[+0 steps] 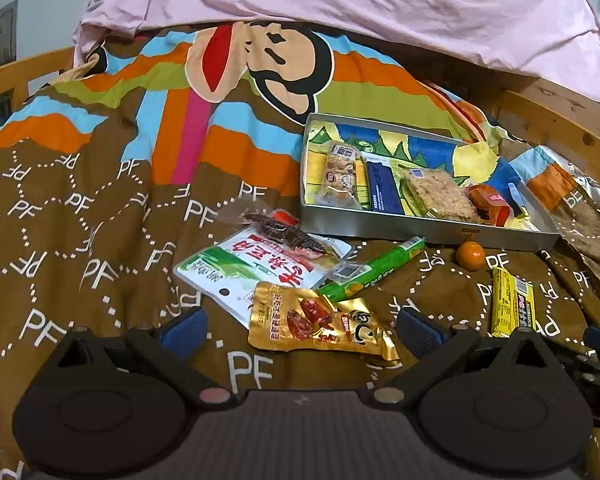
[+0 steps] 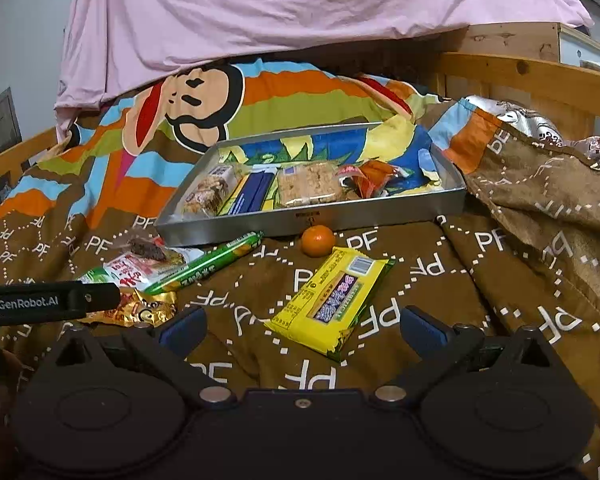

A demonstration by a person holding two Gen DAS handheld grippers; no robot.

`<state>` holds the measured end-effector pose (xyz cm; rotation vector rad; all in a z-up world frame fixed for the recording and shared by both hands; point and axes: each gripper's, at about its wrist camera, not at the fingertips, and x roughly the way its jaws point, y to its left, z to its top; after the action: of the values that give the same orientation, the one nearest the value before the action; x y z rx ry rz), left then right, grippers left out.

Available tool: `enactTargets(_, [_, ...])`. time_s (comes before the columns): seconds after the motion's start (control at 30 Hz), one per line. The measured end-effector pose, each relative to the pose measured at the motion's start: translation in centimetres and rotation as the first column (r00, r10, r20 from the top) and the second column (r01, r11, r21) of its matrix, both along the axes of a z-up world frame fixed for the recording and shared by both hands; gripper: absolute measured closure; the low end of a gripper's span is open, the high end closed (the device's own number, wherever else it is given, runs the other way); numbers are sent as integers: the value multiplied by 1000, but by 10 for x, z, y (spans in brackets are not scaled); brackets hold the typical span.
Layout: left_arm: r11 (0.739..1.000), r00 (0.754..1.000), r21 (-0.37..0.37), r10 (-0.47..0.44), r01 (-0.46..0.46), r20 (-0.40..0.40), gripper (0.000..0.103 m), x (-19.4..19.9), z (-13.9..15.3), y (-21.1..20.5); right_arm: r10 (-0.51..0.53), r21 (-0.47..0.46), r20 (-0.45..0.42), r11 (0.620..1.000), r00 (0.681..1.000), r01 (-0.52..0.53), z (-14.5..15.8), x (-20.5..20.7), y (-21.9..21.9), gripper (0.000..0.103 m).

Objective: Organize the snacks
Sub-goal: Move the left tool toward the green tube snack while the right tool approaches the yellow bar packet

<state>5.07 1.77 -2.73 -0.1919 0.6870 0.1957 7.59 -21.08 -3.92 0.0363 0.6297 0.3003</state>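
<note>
A metal tray (image 1: 420, 234) (image 2: 260, 222) lies on the bed and holds several wrapped snacks. In front of it lie a gold packet (image 1: 320, 324) (image 2: 140, 310), a white and green packet (image 1: 252, 270), a green sausage stick (image 1: 374, 268) (image 2: 208, 268), a dark jerky strip (image 1: 288, 234), a small orange (image 1: 470, 255) (image 2: 318, 241) and a yellow bar (image 1: 512, 306) (image 2: 332, 300). My left gripper (image 1: 302, 332) is open and empty, the gold packet between its fingers. My right gripper (image 2: 302, 330) is open and empty just before the yellow bar.
A brown patterned duvet (image 1: 80, 240) (image 2: 520, 260) covers the bed, bunched up at the right. A pink sheet (image 1: 340, 0) hangs at the back. A wooden bed rail (image 2: 520, 76) runs along the right. The left gripper's body (image 2: 40, 300) shows at the right view's left edge.
</note>
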Motion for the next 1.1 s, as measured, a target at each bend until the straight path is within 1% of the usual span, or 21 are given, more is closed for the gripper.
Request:
enactTargets(0.73, [997,997,37,69,-69,16,1,-7,0,12,69,-24,1,997,998,-69,-9,-5,18,1])
enactTargets(0.97, [994,996,59,92,-92,4,1,-6,-2,19,75,3,13,997,997,-75,-8,-5,21,1])
enactTargets(1.1, [992,995,70,103,-102,-3,1,-6,-4,22,99,17,36,995,994,-100,-8,-9,26,1])
